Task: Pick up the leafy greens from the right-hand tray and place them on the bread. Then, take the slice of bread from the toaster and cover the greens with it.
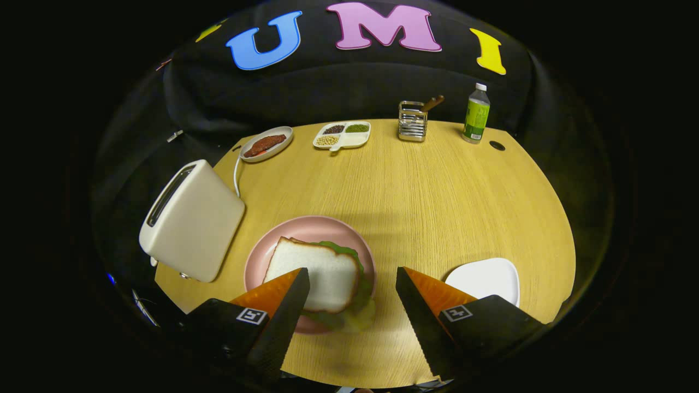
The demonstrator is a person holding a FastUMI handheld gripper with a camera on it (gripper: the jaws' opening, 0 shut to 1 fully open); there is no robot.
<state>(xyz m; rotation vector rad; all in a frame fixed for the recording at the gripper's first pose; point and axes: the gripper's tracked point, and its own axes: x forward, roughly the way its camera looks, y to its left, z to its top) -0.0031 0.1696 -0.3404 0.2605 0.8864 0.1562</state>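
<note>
A slice of white bread (pixel 319 273) lies on a pink plate (pixel 327 229), covering leafy greens (pixel 349 256) whose edges stick out along its far and right sides. The plate sits just ahead of my left finger. My gripper (pixel 352 278) hovers above the table, open, with nothing between its fingers; the left fingertip overlaps the near corner of the bread in the view. A cream toaster (pixel 191 221) stands left of the plate; its slot looks dark. An empty white tray (pixel 486 278) lies just beyond my right finger.
Along the far edge of the round wooden table (pixel 426 196) stand a plate of reddish food (pixel 266 144), a divided dish of beans (pixel 343 135), a metal rack with a wooden-handled tool (pixel 413 123) and a green-labelled bottle (pixel 476 114).
</note>
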